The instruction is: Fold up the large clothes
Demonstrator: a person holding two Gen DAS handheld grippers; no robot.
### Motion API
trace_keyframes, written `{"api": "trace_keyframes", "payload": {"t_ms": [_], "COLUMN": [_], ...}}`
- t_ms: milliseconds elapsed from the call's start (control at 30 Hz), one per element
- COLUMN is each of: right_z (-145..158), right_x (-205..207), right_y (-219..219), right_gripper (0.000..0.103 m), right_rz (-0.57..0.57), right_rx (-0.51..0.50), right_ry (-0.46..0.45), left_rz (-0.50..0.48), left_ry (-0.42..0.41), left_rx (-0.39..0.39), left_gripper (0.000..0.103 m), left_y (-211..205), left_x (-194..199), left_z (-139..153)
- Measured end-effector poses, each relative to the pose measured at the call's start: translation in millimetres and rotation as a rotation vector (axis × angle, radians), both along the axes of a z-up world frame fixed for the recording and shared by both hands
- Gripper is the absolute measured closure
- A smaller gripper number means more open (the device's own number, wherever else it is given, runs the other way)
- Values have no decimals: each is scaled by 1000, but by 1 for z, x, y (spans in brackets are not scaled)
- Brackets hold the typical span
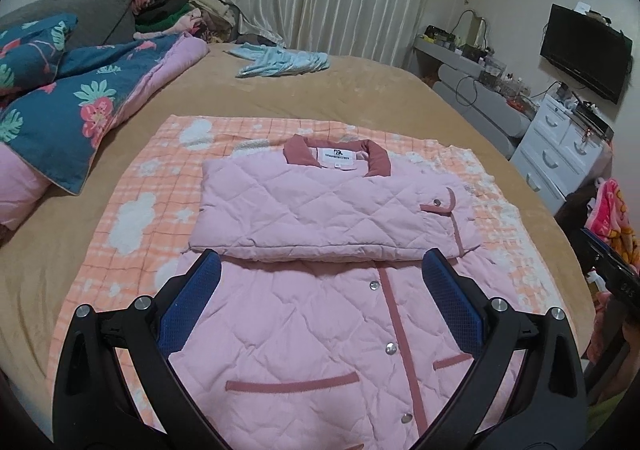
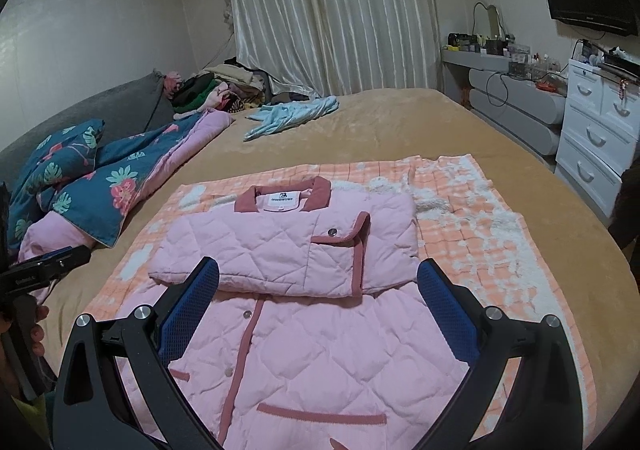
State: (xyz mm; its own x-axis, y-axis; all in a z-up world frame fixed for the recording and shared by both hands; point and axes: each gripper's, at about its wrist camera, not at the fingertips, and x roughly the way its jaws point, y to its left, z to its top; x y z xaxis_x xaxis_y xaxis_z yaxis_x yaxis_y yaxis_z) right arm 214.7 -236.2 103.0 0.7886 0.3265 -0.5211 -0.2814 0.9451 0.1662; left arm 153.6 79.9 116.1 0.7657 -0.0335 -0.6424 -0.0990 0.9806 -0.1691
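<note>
1. Our left gripper (image 1: 320, 290) is spread wide and holds nothing.
2. Our right gripper (image 2: 318, 300) is spread wide and empty too.
3. Below them the pink jacket (image 1: 320, 330) lies flat on an orange blanket (image 1: 132, 209) on the bed (image 1: 360, 89).
4. Farther off lies a blue cloth (image 1: 280, 59).

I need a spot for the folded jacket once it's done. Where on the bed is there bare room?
Free: tan bedspread between the orange checked blanket and the light blue garment. Crowded: the floral quilt and the clothes pile at the headboard.
</note>
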Motion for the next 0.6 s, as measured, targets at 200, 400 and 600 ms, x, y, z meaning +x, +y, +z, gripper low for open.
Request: {"api": "trace_keyframes", "payload": {"t_ms": [200,400,600], "right_z": [4,8,10], "right_x": [-17,-33,-46], "right_y": [-1,-2,-2], "right_gripper": [4,4,4], "right_rz": [3,4,5], "right_rx": [-9,-12,-17], "right_ry": [-4,-9,-10], "left_rz": [14,32,38], "left_ry": [-17,-23,-36], "left_rx": [-1,5,14], "left_gripper": [9,9,9], "left_y": [5,11,12], "left_x": [-20,-37,-56], "left_z": [5,6,7]}}
